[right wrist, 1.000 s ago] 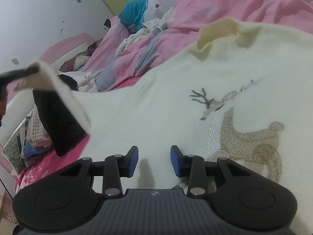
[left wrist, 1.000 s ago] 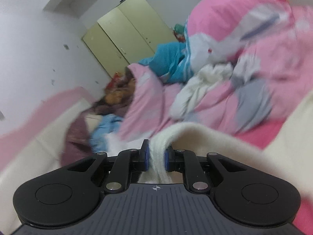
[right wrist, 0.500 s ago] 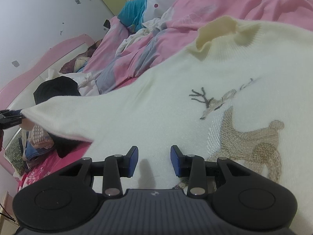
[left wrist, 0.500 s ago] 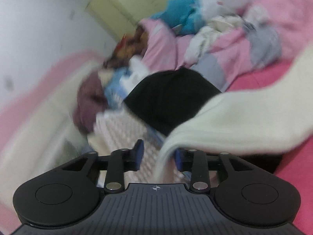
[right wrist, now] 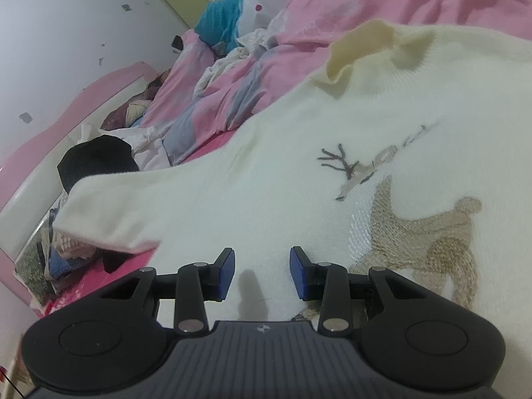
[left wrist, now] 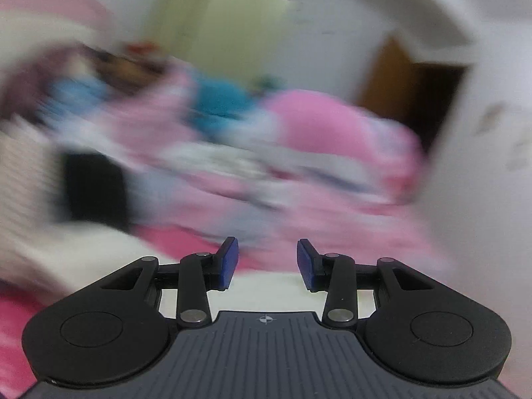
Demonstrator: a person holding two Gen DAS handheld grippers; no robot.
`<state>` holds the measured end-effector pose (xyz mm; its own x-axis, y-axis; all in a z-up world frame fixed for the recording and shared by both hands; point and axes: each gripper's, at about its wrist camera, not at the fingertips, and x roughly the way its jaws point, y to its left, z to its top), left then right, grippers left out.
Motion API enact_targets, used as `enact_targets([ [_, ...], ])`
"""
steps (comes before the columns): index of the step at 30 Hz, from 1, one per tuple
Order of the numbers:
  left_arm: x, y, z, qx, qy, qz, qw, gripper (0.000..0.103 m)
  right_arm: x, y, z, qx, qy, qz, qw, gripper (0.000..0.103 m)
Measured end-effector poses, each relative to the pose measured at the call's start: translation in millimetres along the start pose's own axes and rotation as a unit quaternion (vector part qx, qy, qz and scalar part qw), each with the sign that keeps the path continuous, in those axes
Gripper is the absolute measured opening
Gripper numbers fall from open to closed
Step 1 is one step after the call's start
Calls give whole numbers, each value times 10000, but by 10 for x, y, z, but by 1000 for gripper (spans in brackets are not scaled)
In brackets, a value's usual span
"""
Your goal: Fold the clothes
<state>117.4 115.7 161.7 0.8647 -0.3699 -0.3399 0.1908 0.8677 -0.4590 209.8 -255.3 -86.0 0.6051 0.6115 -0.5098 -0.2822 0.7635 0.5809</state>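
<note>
Left wrist view: the picture is heavily smeared. The left gripper [left wrist: 264,264] has its jaws partly apart with nothing between the blue pads [left wrist: 227,262], and it touches nothing. Past the fingers lies a pink quilt [left wrist: 332,139], heaped across the bed, with a blurred teal cloth [left wrist: 221,103] on top and a black garment [left wrist: 94,186] at the left. A pale cream patch at the lower left and just under the fingers is part of the sweater [left wrist: 83,252], too blurred to read in detail. Behind stand a pale yellow-green wardrobe [left wrist: 229,30] and a brown door [left wrist: 387,73] in a white wall.

Right wrist view: sharp. The right gripper [right wrist: 262,272] hangs low over the cream sweater [right wrist: 299,173], its jaws partly apart and empty, with only the flat knit between the blue pads [right wrist: 226,274]. The sweater lies spread front-up on the bed, a brown reindeer [right wrist: 422,229] stitched on its chest to the right of the gripper and its collar [right wrist: 362,46] at the far end against the pink quilt [right wrist: 382,3]. One sleeve [right wrist: 123,206] stretches out to the left, its cuff end resting over a pile of clothes [right wrist: 63,256] and the black garment [right wrist: 96,159]. A pink headboard [right wrist: 66,113] runs along the white wall at the left.
</note>
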Motion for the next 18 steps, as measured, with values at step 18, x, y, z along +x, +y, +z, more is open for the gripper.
enact_targets([
  [18, 1881, 1017, -1713, -889, 298, 1334, 9866, 34, 1410, 835, 675, -1936, 1047, -1224, 9678, 27],
])
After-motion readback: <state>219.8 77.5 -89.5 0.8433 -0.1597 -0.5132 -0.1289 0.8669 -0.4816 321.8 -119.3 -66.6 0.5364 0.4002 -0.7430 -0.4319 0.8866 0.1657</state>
